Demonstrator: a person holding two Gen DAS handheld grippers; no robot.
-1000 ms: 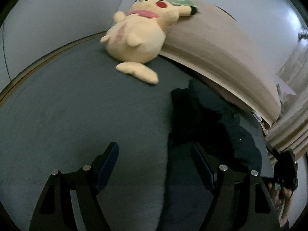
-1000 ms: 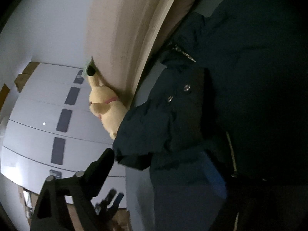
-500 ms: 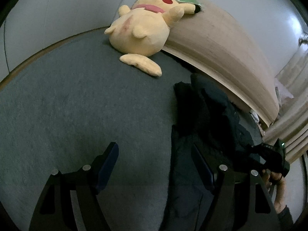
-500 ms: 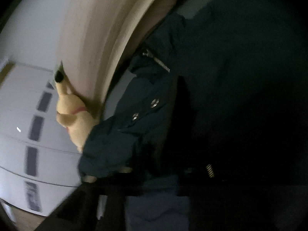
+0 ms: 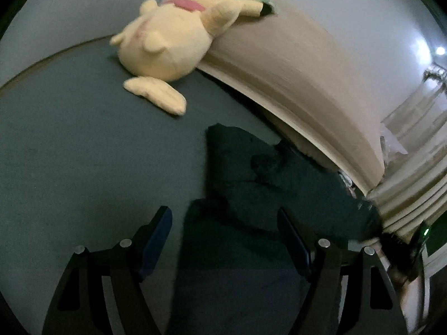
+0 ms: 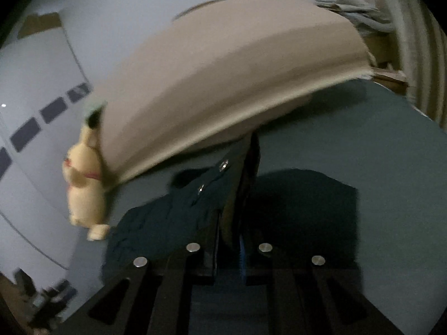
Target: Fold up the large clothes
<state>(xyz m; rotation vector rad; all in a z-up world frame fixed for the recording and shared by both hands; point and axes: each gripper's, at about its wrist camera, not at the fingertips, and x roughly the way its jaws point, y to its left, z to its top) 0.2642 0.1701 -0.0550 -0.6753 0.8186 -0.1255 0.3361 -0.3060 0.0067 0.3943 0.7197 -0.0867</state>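
A dark navy jacket (image 5: 268,184) lies crumpled on the grey-blue bed (image 5: 83,153). My left gripper (image 5: 226,240) is open and empty, its jaws wide apart, low over the jacket's near edge. My right gripper (image 6: 229,240) is shut on a fold of the jacket (image 6: 156,223) with metal snaps along its edge (image 6: 223,164); the fabric stands up between its jaws. The right gripper also shows at the far right of the left wrist view (image 5: 402,251).
A yellow plush toy (image 5: 173,36) lies at the head of the bed against a beige padded headboard (image 5: 293,67), also in the right wrist view (image 6: 223,78). Curtains (image 5: 419,184) hang at the right. White wardrobe doors (image 6: 36,128) stand beyond the bed.
The right gripper has closed on the jacket's edge and swung level, pulling the fabric. The left gripper stayed open and shifted closer to the jacket.
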